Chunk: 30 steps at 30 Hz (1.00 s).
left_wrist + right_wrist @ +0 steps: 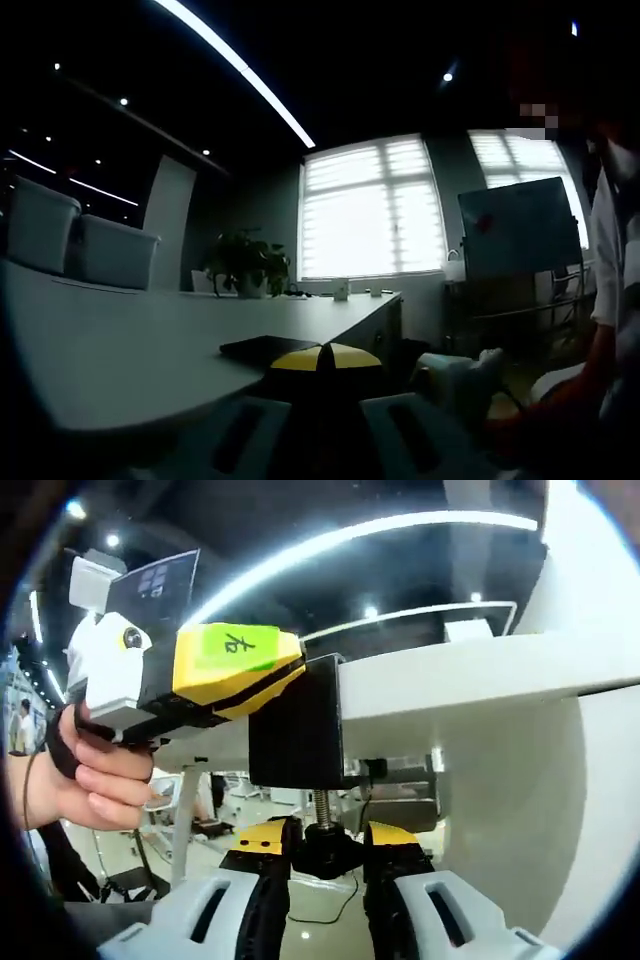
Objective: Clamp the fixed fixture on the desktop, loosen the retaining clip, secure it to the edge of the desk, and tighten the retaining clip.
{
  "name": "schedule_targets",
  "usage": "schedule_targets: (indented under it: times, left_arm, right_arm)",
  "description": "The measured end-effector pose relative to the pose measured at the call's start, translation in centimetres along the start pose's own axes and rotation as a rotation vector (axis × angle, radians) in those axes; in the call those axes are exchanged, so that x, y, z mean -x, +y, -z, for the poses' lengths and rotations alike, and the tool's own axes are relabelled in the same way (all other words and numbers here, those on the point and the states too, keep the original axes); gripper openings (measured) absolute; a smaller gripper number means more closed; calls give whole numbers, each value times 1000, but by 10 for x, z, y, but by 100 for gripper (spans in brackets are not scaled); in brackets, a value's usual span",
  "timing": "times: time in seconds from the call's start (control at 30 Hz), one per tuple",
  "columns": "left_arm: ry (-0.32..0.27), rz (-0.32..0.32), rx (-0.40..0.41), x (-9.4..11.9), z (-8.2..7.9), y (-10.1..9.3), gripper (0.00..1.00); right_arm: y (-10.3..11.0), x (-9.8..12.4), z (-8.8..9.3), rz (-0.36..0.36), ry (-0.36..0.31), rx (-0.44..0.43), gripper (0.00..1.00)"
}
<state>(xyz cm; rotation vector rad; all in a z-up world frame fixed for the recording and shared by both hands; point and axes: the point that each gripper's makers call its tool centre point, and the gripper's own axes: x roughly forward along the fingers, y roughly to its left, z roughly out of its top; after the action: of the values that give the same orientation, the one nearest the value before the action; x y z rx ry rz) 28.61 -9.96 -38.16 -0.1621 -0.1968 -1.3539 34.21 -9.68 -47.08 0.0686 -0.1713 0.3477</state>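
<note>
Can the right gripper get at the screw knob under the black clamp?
Yes, it seems so. The right gripper sits right below the black clamp on the desk edge, its jaws closed around the screw knob, with nothing between them.

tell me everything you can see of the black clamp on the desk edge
The black clamp fixture is a boxy, matte C-shaped bracket hooked over the white desk edge, seen from below in the right gripper view. A threaded metal screw runs down from its underside to a black knob. The right gripper has its yellow-tipped jaws closed around that knob. The yellow-and-black left gripper, held by a hand, grips the clamp's upper part from the side.
</note>
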Motion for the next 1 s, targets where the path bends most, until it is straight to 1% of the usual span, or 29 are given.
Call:
schedule_targets:
  times: [0.03, 0.07, 0.1, 0.2, 0.27, 0.37, 0.47, 0.53, 0.57, 0.63, 0.67, 0.7, 0.73, 0.77, 0.83, 0.87, 0.9, 0.93, 1.0]
  left_arm:
    - [3, 1, 0, 0, 0, 0, 1]
    - [4, 1, 0, 0, 0, 0, 1]
    - [3, 1, 0, 0, 0, 0, 1]
    - [0, 0, 1, 0, 0, -1, 1]
    - [0, 0, 2, 0, 0, -1, 1]
    - [3, 0, -1, 0, 1, -1, 1]
    - [6, 0, -4, 0, 1, -1, 1]
    - [5, 0, -5, 0, 1, -1, 1]
    - [3, 1, -3, 0, 1, -2, 1]
    - [0, 2, 0, 0, 0, -2, 1]
    - [-1, 1, 0, 0, 0, -2, 1]
    - [-2, 0, -1, 0, 0, -2, 1]
    - [-3, -1, -1, 0, 0, -2, 1]
    - [-3, -2, -1, 0, 0, -2, 1]
    - [-3, -3, -2, 0, 0, -2, 1]
    - [-2, -4, -2, 0, 0, -2, 1]
    - [-3, -4, -2, 0, 0, -2, 1]
    - [-4, -4, -2, 0, 0, -2, 1]
    - [-8, -5, 2, 0, 0, -2, 1]
  right_arm:
    - [2, 0, 0, -40, 7, -20, 27]
    - [2, 0, 1, -62, 14, -28, 27]
    - [3, 0, 1, -94, 25, -24, 27]
    - [2, -2, 1, -109, 30, -1, 27]
    - [3, -1, 1, -101, 29, 8, 27]
    - [-4, 6, 2, 5, 10, -19, 30]
    - [-11, 17, 9, 116, -3, -91, 35]
    - [-16, 25, 9, 206, -46, -146, 38]
    - [-17, 27, 9, 228, -61, -152, 40]
    - [-6, 27, 14, 215, -52, -142, 38]
    - [-6, 27, 19, 241, -23, -106, 38]
    - [-4, 25, 20, 253, -18, -100, 38]
    - [-3, 24, 18, 263, -24, -104, 38]
    - [-5, 24, 14, 290, -40, -97, 38]
    - [-7, 26, 5, 348, -61, -59, 39]
    - [-11, 29, 2, 408, -47, -29, 39]
    - [-16, 31, -4, 457, -63, 13, 39]
    - [-17, 32, -9, 481, -84, 48, 39]
    - [-10, 24, -5, 475, -59, 59, 39]
